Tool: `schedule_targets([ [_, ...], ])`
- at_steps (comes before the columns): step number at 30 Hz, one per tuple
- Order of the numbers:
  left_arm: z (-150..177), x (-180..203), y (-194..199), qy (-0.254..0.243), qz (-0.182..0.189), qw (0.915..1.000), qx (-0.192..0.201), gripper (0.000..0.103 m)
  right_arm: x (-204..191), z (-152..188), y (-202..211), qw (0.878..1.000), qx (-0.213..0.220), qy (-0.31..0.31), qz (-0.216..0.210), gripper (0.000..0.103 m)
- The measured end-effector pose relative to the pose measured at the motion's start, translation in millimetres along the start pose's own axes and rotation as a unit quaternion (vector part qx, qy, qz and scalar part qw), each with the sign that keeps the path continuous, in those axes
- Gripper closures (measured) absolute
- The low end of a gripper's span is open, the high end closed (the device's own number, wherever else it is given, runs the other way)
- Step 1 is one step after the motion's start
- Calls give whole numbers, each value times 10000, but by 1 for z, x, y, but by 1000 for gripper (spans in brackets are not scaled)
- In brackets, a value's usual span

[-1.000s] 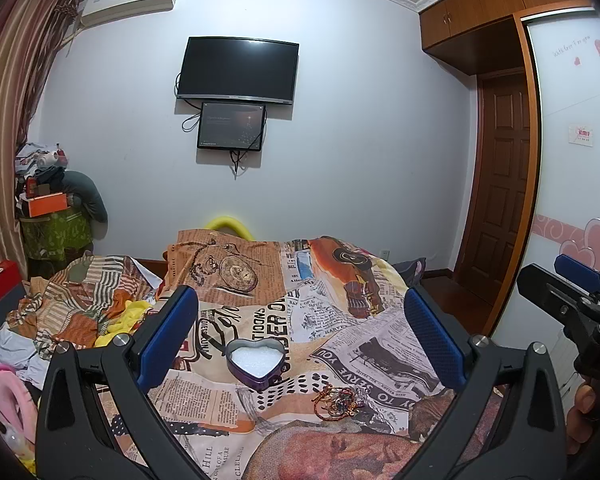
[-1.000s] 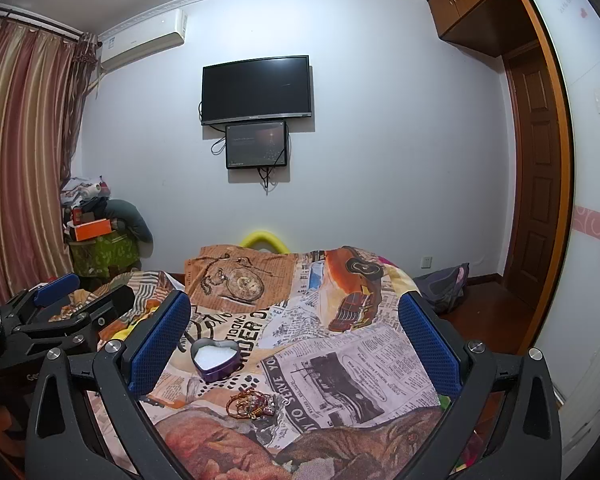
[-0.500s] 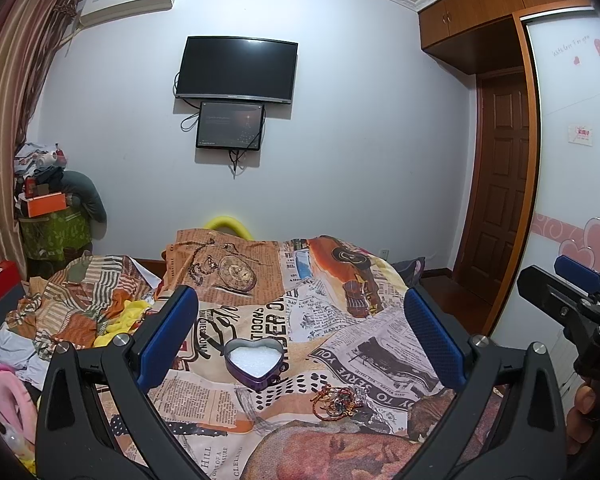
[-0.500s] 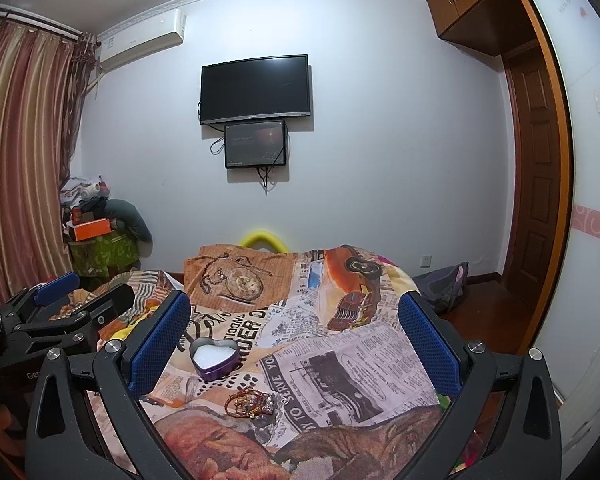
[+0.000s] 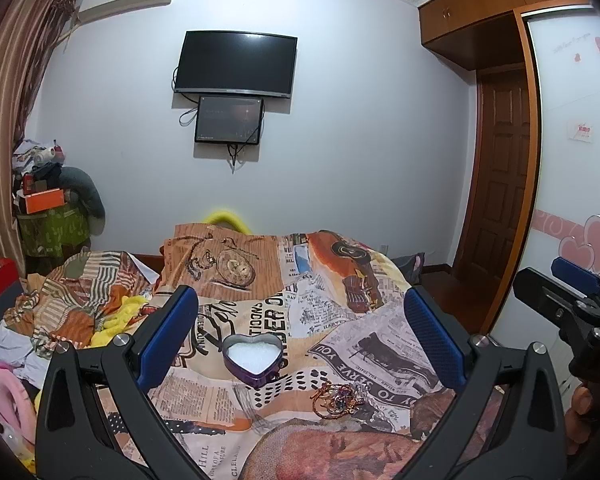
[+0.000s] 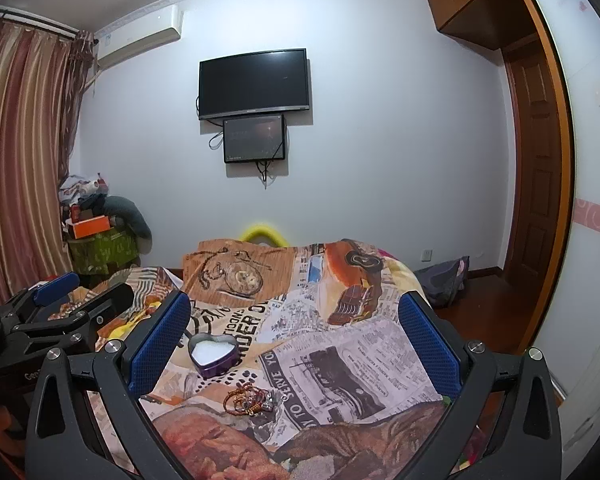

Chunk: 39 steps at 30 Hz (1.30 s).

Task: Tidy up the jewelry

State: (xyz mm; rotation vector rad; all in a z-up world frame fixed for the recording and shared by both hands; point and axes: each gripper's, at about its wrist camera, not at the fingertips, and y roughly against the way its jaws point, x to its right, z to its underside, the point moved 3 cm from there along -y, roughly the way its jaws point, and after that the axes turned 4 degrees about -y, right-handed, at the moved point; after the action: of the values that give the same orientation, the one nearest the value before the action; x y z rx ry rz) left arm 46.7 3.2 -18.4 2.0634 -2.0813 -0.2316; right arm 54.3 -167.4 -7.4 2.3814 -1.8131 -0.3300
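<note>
Left hand-held gripper (image 5: 300, 334) and right hand-held gripper (image 6: 294, 334) both hovered over the bed (image 5: 340, 292), fingers spread wide, holding nothing. Heart-shaped tin (image 5: 253, 358) sat lower centre; tangled jewelry pile (image 5: 337, 393) lay just beside it, lower right.

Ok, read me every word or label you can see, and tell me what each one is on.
"TO SERVE YOU": bedspread.
"HILL": bedspread, near edge, left wrist view.
"TIONS", cut off: bedspread, behind the heart tin.
Television brand, wardrobe sticker: too small to read.
</note>
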Motion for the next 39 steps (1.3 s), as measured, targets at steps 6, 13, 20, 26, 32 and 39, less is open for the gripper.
schedule_targets([
  [6, 10, -5, -18, 52, -4, 9998, -199, 0, 3, 5, -16, 9998, -212, 1, 64, 0],
  [13, 33, -16, -54, 238, 12, 9971, -725, 0, 14, 27, -46, 9975, -665, 28, 236, 0],
  [20, 72, -26, -99, 323, 52, 9874, -1548, 0, 38, 65, -85, 9883, -1466, 51, 427, 0],
  [26, 111, -19, -130, 79, 146, 9743, -2247, 10, 50, 87, -103, 9790, -2017, 30, 291, 2],
  [32, 132, -13, -148, 82, 427, 9629, -2665, 26, 42, 101, -116, 9720, -2338, 107, -196, 21],
  [39, 134, -1, -156, -62, 742, 9573, -2793, 51, 31, 119, -131, 9575, -2786, 96, -740, 53],
])
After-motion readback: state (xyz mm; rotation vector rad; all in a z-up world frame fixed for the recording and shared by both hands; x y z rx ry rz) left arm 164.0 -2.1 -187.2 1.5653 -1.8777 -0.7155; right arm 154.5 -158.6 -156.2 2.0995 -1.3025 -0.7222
